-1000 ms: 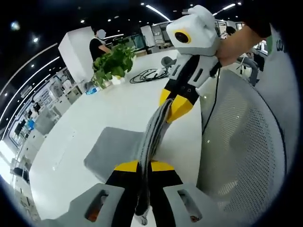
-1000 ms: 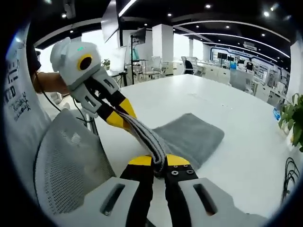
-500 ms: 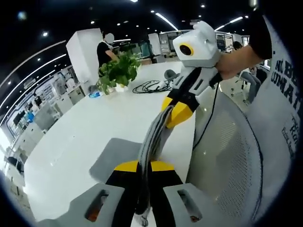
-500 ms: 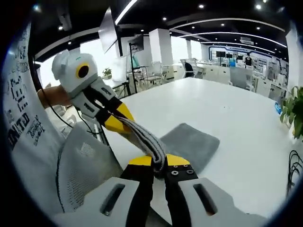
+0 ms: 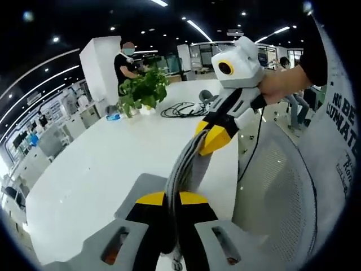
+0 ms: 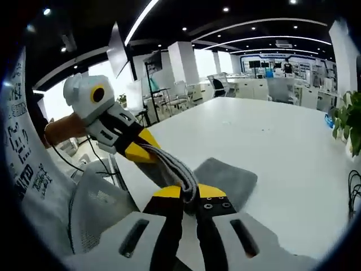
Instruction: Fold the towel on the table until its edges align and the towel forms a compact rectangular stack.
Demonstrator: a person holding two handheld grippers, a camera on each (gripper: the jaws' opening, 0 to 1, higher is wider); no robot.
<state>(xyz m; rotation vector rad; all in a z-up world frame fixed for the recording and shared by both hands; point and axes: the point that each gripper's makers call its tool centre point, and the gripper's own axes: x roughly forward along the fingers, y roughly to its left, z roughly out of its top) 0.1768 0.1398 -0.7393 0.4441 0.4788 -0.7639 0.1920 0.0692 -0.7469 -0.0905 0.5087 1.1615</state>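
In the left gripper view, your left gripper has its jaws closed tight on the bunched edge of the grey towel, with several layers pinched between the yellow tips. The towel runs as a taut band up to your right gripper, which is clamped on the other end of the same edge. The rest of the towel hangs down so that its lower part lies on the white surface just beyond your jaws. A mesh chair back stands close on the right, and a potted plant and a coil of cable sit well apart at the far end.

In the right gripper view, your right gripper has its jaws shut on the towel, and the ribbed edge stretches to the left gripper, also clamped on it. The free part drapes onto the surface as a folded grey slab.

The towel looks soft, thick and limp: it will sag wherever you do not hold it, and its layers may slip against each other. Judging from this, keep your holds at the two corners of the edge, keep the band lightly stretched, and lay it down evenly so the edges meet. It is light, so a firm pinch should be enough.
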